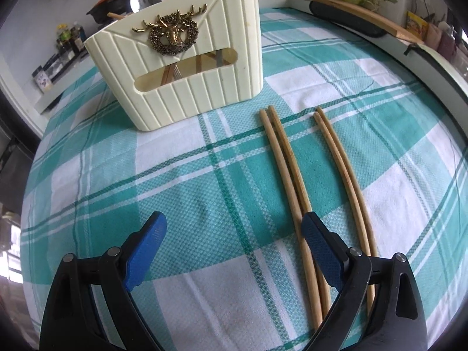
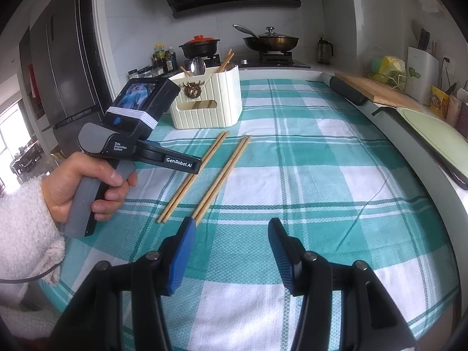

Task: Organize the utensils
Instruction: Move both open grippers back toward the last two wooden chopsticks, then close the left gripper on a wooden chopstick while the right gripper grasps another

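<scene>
A cream ribbed utensil holder with a brass deer emblem stands on the checked cloth; it holds a spoon and chopsticks and also shows in the right wrist view. Two pairs of wooden chopsticks lie on the cloth: a left pair and a right pair; they also show in the right wrist view, left pair and right pair. My left gripper is open and empty, its right finger over the left pair. My right gripper is open and empty, just right of the chopstick ends.
The green-and-white checked cloth covers the table. A black roll, a wooden cutting board and a pale green tray lie along the right edge. A stove with pots is behind. The left hand-held device is at left.
</scene>
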Motion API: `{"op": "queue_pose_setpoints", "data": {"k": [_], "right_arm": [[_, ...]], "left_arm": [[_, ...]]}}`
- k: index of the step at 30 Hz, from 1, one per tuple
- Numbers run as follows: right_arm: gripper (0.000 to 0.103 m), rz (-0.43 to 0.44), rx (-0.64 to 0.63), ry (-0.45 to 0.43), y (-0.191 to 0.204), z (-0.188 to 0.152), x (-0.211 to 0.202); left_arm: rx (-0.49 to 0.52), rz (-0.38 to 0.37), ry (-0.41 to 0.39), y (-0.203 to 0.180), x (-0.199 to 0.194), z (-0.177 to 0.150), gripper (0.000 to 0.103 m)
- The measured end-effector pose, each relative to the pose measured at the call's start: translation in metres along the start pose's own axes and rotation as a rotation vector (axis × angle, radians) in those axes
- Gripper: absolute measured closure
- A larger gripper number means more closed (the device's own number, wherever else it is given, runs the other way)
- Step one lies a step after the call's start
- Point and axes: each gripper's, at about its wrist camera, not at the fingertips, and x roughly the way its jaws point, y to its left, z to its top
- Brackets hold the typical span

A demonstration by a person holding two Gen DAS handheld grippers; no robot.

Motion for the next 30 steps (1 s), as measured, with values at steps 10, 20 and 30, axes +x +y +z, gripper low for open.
{"op": "queue_pose_setpoints", "data": {"k": [10,20,30], "right_arm": [[0.05,-0.01,0.084,0.086,-0.025,0.013,0.03],[0.064,0.06,0.176,0.19,-0.024,0.057,0.115],[0.071,-0.075,0.048,0.245,0.005,0.065,0.15]], "left_arm": [[-0.001,-0.1,0.026,-0.006,0.004,0.007,0.076],[-0.188,-0.012,0.051,0.057,-0.032,-0.05,0.097],[-0.303,-0.017,-0.003,0.099,-0.072,-0.091,0.097]]}}
